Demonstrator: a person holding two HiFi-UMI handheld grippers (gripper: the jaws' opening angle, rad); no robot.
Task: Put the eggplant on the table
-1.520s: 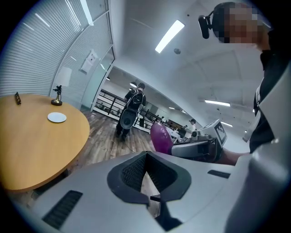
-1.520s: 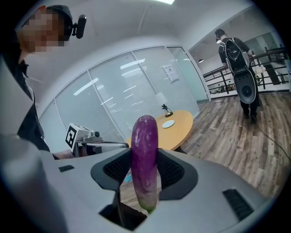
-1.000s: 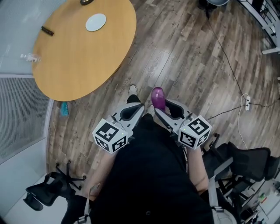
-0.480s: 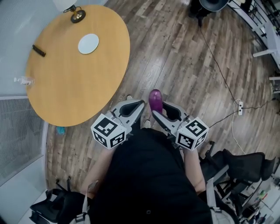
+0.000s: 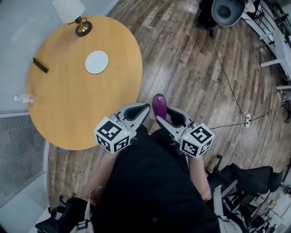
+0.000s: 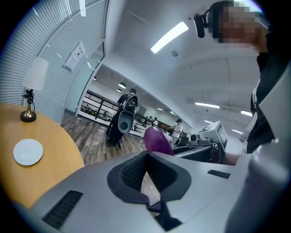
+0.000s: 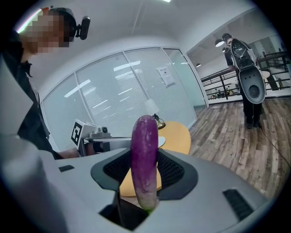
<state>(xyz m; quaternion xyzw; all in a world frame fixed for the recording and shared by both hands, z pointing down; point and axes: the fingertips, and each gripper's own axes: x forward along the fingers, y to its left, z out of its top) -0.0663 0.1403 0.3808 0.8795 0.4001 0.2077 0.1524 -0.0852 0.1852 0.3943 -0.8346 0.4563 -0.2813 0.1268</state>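
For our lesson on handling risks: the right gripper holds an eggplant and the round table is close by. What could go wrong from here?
1. The eggplant stands upright in the right gripper, with much of its length past the fingers. It might tip or slip out while carried.
2. The table already bears a plate and a lamp. Set down near the rim, the rounded eggplant could roll off.

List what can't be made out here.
- Head view: lower end of the eggplant, hidden between the jaws of the right hand-held gripper.
- Head view: the clear item at the left edge of the table and the dark bar on it, both too small to identify.
- Right gripper view: most of the table, hidden behind the eggplant and that gripper's body.
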